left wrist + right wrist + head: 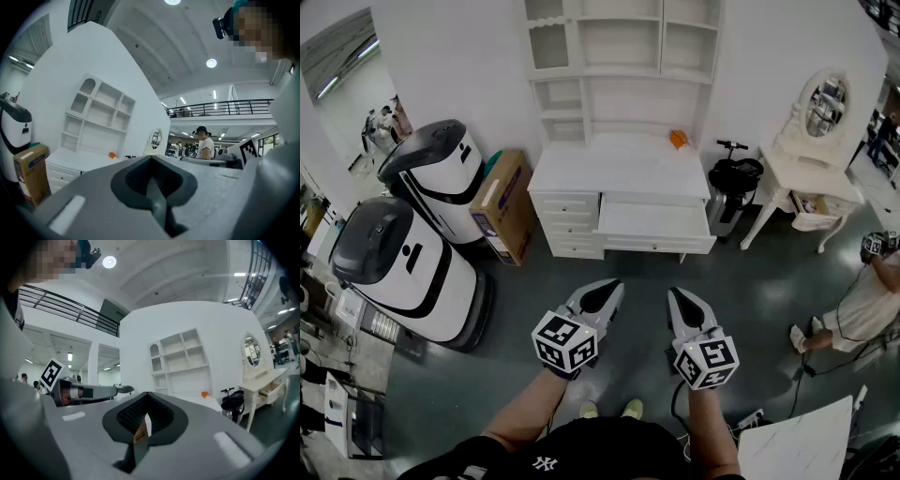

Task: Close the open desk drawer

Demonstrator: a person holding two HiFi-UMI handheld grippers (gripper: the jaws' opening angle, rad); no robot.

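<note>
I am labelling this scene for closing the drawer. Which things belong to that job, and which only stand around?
For the job: open drawer, white desk, left gripper, right gripper.
Just standing about: cardboard box, orange object, scooter, dressing table.

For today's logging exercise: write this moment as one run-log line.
drawer: open | left gripper: shut, empty, short of desk | right gripper: shut, empty, short of desk | contact: none

The person wears a black top (581,452) with a small white emblem and pale shoes (633,409). The grey wedge-shaped left gripper (609,289) and right gripper (677,295) each have a black ribbed inner lining (126,417) and a cube of black-and-white square markers (565,341)
</note>
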